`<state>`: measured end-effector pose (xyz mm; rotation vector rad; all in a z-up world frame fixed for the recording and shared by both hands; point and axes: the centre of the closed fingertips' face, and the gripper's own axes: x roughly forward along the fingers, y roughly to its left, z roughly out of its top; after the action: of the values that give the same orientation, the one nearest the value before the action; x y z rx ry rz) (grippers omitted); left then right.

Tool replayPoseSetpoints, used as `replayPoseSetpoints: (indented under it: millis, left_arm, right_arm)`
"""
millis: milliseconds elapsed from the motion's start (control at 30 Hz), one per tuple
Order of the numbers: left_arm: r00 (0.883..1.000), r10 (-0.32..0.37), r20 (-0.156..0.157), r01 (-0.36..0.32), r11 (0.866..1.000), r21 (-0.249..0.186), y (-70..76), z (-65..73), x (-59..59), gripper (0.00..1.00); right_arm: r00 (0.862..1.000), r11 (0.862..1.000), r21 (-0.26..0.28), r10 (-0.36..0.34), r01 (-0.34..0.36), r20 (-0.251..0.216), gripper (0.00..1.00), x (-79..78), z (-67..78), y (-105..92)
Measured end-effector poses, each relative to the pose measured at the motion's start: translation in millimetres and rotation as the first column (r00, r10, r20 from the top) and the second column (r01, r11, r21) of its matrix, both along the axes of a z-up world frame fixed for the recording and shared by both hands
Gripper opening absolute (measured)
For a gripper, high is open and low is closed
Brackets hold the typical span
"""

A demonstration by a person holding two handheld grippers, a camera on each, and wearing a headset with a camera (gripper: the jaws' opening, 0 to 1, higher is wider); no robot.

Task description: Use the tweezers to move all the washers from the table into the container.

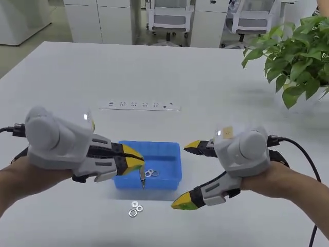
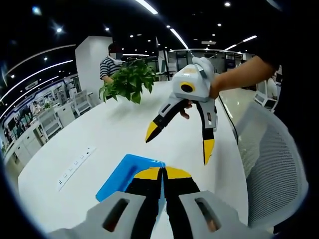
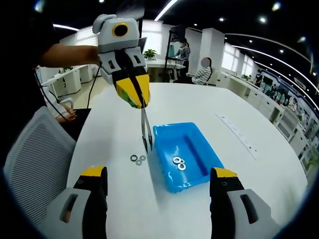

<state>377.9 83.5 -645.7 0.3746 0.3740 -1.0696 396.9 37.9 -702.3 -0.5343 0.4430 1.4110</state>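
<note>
jaws of the left gripper (image 1: 134, 157) pinch the tweezers (image 3: 145, 127), tips pointing down right by the loose washers (image 3: 138, 159) just outside the blue container (image 3: 194, 137); the right gripper (image 1: 183, 175) is wide open.

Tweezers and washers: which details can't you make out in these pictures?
Tweezers tips: too small in the right gripper view to tell if they hold a washer.
Loose washers: too small in the head view to count surely.
Blue container: left gripper view, partly hidden by the left gripper's jaws.
</note>
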Motion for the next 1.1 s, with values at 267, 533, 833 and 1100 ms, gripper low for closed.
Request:
replayPoseSetpoints:
  millis: [267, 533, 833, 1100]
  left_arm:
    - [1.0, -0.008, -0.016, 0.008, 1.0, 0.013, -0.3, -8.6, -4.7, 0.05]
    - [0.999, -0.007, -0.034, 0.007, 1.0, 0.022, 0.6, -19.8, -9.2, 0.05]
    - [0.998, -0.008, -0.061, 0.01, 0.999, 0.031, 1.7, -33.1, -14.6, 0.05]
    - [0.997, -0.005, -0.073, 0.007, 1.0, 0.028, 0.8, -36.6, -17.6, 0.05]
  right_arm:
    - [1.0, 1.0, -0.006, -0.001, 0.001, -0.009, 0.85, -3.6, -4.1, -3.3]
    - [1.0, 1.0, -0.01, 0.004, -0.004, -0.016, 0.85, -6.8, -7.6, -4.0]
    - [1.0, 1.0, -0.019, 0.005, -0.006, -0.027, 0.83, -10.1, -12.6, -5.2]
    - [0.999, 0.999, -0.032, 0.01, -0.011, -0.035, 0.82, -13.0, -16.6, -5.8]
